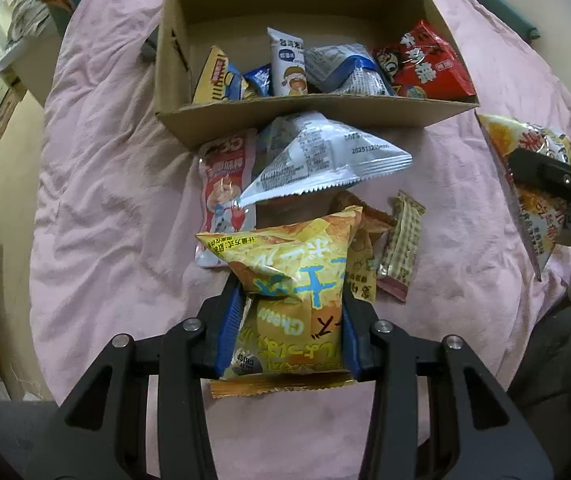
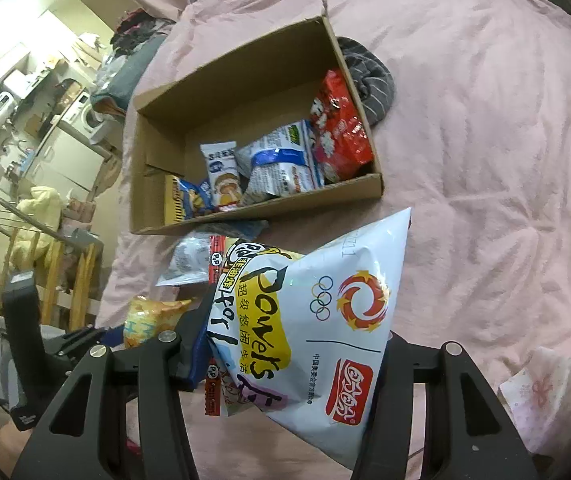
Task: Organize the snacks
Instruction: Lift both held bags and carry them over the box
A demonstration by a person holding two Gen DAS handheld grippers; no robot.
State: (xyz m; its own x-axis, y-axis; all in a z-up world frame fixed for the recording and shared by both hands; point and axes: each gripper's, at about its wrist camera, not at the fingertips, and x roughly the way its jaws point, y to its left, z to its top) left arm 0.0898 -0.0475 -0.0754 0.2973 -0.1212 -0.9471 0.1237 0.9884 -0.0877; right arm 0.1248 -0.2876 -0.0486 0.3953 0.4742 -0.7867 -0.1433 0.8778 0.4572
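Left tongs (image 1: 289,320) clamp the yellow cheese crisp bag (image 1: 285,280), hiding snacks beneath; right tongs (image 2: 285,344) grip the white chip bag (image 2: 325,320), fingertips hidden, near the cardboard box (image 2: 245,216) on the bed.

The pink bedspread (image 2: 485,128) is soft, matt cloth, rumpled into fine creases. On it the cardboard box (image 1: 213,12) is plain brown paperboard, dull and slightly rough, with a torn edge. The yellow snack bag (image 1: 285,256) is glossy crinkled plastic film, as is the big white chip bag (image 2: 325,320), which catches highlights. The silver packet (image 1: 325,156) looks like shiny foil with a serrated seam. The left hand-held gripper (image 1: 285,320) is matt black plastic with bright metal pins and blue pads.
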